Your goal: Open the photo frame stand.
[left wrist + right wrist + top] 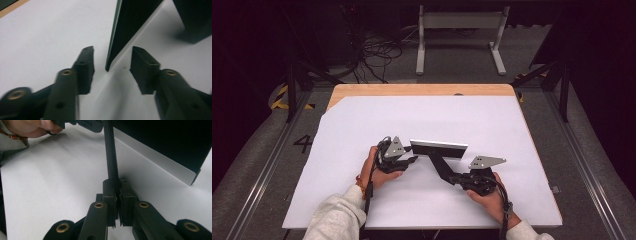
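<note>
A flat black panel (439, 148) with a silver lower strip stands upright on the white sheet, and a black stand arm (442, 167) runs from it toward the person. My right gripper (117, 185) is shut on the thin edge of that stand arm (111, 152); the panel (162, 145) rises just beyond it. My left gripper (111, 62) is open, with the panel's near corner (125, 27) between its jaws and gaps on both sides. From above, the left gripper (412, 159) sits at the panel's left end and the right gripper (457, 178) at the arm's near end.
The white sheet (422, 115) covers most of a wooden table (422, 90). Beyond the table stand a white metal frame (459, 30) and loose cables (372, 55) on the floor. The person's left hand (32, 127) rests on the sheet.
</note>
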Demonstrator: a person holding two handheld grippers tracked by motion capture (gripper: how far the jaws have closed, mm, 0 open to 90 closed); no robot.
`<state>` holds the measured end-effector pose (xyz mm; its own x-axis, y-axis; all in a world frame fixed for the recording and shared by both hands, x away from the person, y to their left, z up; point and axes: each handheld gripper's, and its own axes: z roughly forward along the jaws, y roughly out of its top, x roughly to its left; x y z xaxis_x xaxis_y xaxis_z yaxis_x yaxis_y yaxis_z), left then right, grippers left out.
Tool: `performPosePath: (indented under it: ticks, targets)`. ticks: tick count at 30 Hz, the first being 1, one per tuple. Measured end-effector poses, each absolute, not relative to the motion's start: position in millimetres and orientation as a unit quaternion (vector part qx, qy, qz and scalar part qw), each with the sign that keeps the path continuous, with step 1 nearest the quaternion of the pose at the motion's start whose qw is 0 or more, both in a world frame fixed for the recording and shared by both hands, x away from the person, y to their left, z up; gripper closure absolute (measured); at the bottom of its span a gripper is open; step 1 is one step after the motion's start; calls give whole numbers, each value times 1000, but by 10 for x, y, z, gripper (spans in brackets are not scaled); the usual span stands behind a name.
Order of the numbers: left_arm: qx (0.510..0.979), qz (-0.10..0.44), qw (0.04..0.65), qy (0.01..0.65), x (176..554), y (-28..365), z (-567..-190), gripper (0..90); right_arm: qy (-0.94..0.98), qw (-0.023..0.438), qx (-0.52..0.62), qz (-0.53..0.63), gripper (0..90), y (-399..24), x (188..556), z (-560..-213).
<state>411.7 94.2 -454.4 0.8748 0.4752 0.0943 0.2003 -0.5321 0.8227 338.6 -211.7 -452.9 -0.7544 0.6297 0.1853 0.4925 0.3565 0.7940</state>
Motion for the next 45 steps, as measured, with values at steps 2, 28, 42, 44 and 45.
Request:
performPosePath:
  ticks: [2,28,42,44,45]
  targets:
    - [858,162,446,195,4126,924,-4539,501,819,72,344,453,858,-2122,3385,-4530]
    - [845,164,472,193,4038,961,-4339,338,818,158,319,452,816,-2341,3239,-4215]
    - [829,175,497,186,3918,1042,-4153,325,814,199,314,446,847,-2367,3209,-4129]
    - [826,177,501,186,3910,1030,-4133,322,812,202,314,449,860,-2371,3210,-4119]
    - [826,176,502,185,3911,1025,-4125,322,810,203,316,449,866,-2374,3213,-4118]
